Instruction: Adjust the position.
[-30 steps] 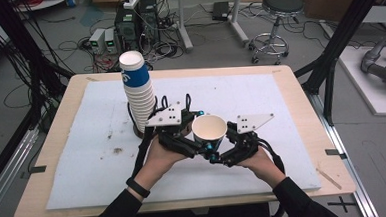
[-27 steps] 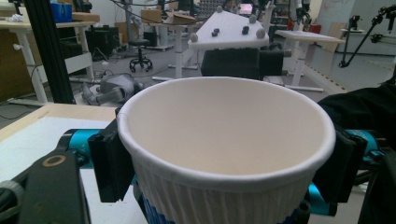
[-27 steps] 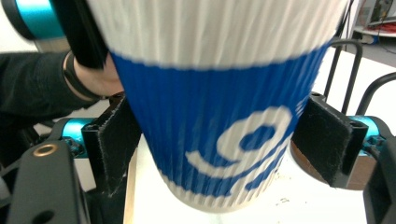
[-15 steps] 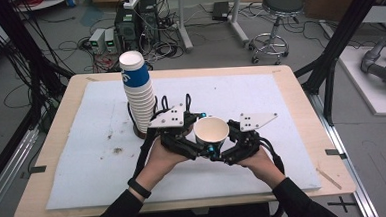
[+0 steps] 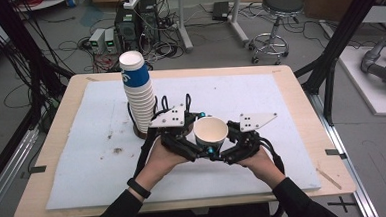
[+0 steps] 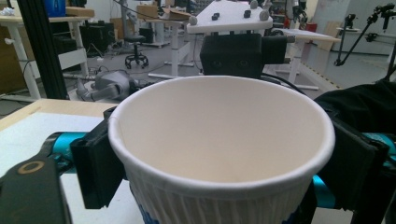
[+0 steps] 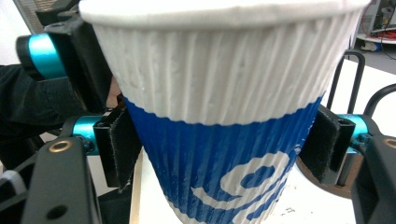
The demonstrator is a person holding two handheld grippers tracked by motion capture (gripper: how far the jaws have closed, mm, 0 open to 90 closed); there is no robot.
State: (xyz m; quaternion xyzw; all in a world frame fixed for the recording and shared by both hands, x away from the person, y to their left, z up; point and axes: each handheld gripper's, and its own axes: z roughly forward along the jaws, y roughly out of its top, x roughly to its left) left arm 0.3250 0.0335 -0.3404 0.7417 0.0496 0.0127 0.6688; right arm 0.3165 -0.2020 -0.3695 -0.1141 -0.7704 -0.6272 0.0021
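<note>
A: High view first. Where's the paper cup (image 5: 210,131)?

B: Upright, mouth up, empty inside, white ribbed top with a blue band below. Caught between both grippers, over the middle of the white mat (image 5: 84,164), toward the near edge. Resting on the mat or lifted clear: cannot tell.

A: Right gripper (image 5: 224,151)?

B: Clamped on the cup. Jaws just been closing, cup between them. In the right gripper view, black pads pressed on either side of the blue band, low on the wall.

A: Left gripper (image 5: 199,147)?

B: Loosened. Jaws just been opening, cup between them, up near the rim. In the left gripper view, pads close beside the rim on both sides, with no squeeze on the paper. Counted as released.

A: Hands?

B: Left hand (image 5: 161,157) and right hand (image 5: 256,157) side by side at the near side of the mat, dark sleeves coming in from below, grippers angled in toward each other around the cup.

A: Anything nearby?

B: Tall stack of cups (image 5: 138,99), same ribbed kind, leaning slightly, standing on the mat just left of the left gripper, apart from the held cup. Some brown specks on the mat farther left. Wooden table (image 5: 300,83) under all of it.
</note>
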